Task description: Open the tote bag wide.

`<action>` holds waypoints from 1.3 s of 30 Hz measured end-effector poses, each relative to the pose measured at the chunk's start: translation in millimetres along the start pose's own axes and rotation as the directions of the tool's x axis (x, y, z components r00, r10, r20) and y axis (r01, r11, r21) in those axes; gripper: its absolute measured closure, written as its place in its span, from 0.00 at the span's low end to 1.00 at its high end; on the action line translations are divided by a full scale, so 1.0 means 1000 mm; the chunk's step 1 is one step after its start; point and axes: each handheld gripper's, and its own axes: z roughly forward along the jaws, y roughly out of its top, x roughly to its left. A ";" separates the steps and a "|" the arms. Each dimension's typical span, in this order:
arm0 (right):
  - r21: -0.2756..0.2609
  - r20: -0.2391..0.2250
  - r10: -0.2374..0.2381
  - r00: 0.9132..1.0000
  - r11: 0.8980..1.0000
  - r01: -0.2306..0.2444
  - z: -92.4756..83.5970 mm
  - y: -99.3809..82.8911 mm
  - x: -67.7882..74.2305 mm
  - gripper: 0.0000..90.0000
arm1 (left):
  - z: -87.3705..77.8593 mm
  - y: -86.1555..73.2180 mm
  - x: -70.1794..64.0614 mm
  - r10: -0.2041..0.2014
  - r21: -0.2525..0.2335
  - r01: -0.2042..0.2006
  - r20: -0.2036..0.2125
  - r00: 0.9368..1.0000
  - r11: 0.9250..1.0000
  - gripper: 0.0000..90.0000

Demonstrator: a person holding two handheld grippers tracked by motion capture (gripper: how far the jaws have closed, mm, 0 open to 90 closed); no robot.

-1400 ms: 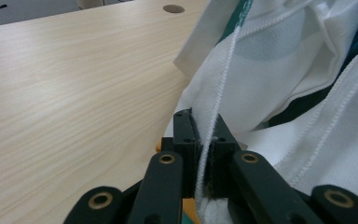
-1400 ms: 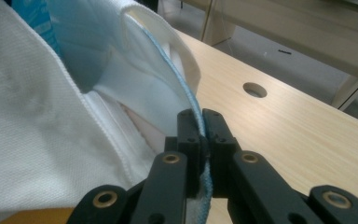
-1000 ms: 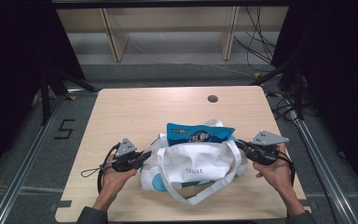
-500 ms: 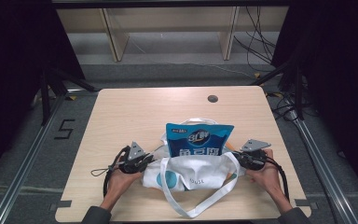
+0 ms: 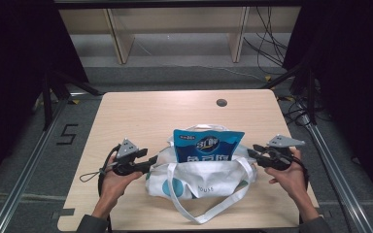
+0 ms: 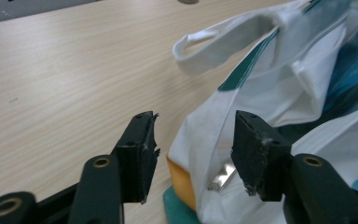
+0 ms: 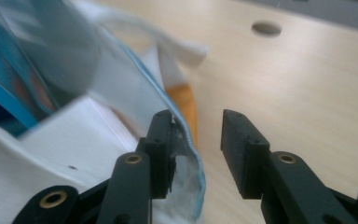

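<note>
Fingers of two grippers, left (image 5: 151,161) and right (image 5: 250,151), gape beside one white bag (image 5: 209,177) holding one blue pouch (image 5: 207,146).

Left tongs (image 5: 151,161): held low in the left hand (image 5: 114,175), jaws parted.
Right tongs (image 5: 250,151): in the right hand (image 5: 286,175), jaws parted.

The lower part of the blue printed foil pouch (image 5: 208,148) is hidden inside the white cloth tote bag (image 5: 209,177). In the right gripper view the pouch is a blur, cut off by the left edge. Its small print is unreadable.
</note>
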 end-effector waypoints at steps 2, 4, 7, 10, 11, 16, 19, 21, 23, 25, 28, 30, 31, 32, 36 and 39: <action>-0.039 -0.002 0.019 1.000 0.999 -0.019 -0.016 0.009 0.001 0.71 | -0.002 0.006 -0.006 -0.035 0.004 0.035 0.027 0.999 0.999 0.52; -0.091 -0.006 0.005 1.000 0.996 -0.005 -0.035 0.019 0.004 0.71 | -0.002 0.014 -0.009 -0.010 -0.006 0.010 0.038 0.999 1.000 0.51; -0.136 -0.054 -0.035 0.998 0.990 0.027 -0.052 0.030 0.014 0.70 | 0.000 0.026 -0.014 0.017 -0.009 -0.017 0.067 0.998 1.000 0.50; -0.126 -0.122 -0.086 0.989 0.989 0.071 -0.058 0.036 0.029 0.66 | 0.004 0.034 -0.018 0.043 -0.004 -0.043 0.089 0.995 0.999 0.50; -0.132 -0.148 -0.106 0.983 0.987 0.087 -0.057 0.038 0.035 0.64 | 0.006 0.036 -0.020 0.039 -0.001 -0.039 0.095 0.995 0.999 0.50; -0.100 -0.259 -0.123 0.958 0.990 0.100 -0.051 0.043 0.058 0.53 | 0.017 0.039 -0.017 0.029 0.004 -0.029 0.114 0.993 1.000 0.49; -0.067 -0.273 -0.149 0.951 0.988 0.136 -0.040 0.041 0.065 0.56 | 0.024 0.041 -0.015 0.020 0.010 -0.022 0.131 0.991 1.000 0.53; -0.035 -0.298 -0.161 0.941 0.987 0.158 -0.032 0.037 0.068 0.68 | 0.027 0.042 -0.015 0.034 0.013 -0.036 0.148 0.988 0.999 0.61; -0.005 -0.322 -0.211 0.923 0.975 0.222 -0.030 0.033 0.068 0.77 | 0.035 0.045 -0.011 0.048 0.000 -0.049 0.170 0.984 0.999 0.73; 0.020 -0.327 -0.243 0.913 0.964 0.264 -0.030 0.028 0.071 0.85 | 0.042 0.045 -0.009 0.048 0.004 -0.049 0.155 0.987 0.999 0.83; 0.076 -0.370 -0.276 0.887 0.942 0.325 -0.027 0.015 0.074 0.87 | 0.057 0.044 -0.002 0.046 0.009 -0.048 0.149 0.988 0.999 0.92; 0.125 -0.376 -0.251 0.892 0.940 0.317 -0.022 0.004 0.074 0.88 | 0.068 0.040 0.007 0.034 0.053 -0.042 0.132 0.991 0.998 0.96; 0.143 -0.391 -0.228 0.892 0.942 0.303 -0.018 -0.002 0.075 0.89 | 0.076 0.037 0.012 0.020 0.090 -0.030 0.114 0.993 0.995 0.95; 0.159 -0.392 -0.226 0.892 0.938 0.308 -0.011 -0.008 0.076 0.89 | 0.084 0.034 0.014 -0.002 0.107 -0.009 0.104 0.995 0.994 0.96; 0.239 -0.380 -0.248 0.891 0.904 0.353 0.007 -0.024 0.084 0.90 | 0.106 0.025 0.019 -0.026 0.179 0.004 0.119 0.993 0.984 0.95; 0.250 -0.374 -0.288 0.882 0.884 0.395 0.022 -0.032 0.086 0.90 | 0.122 0.020 0.009 0.032 0.238 -0.053 0.092 0.995 0.970 0.93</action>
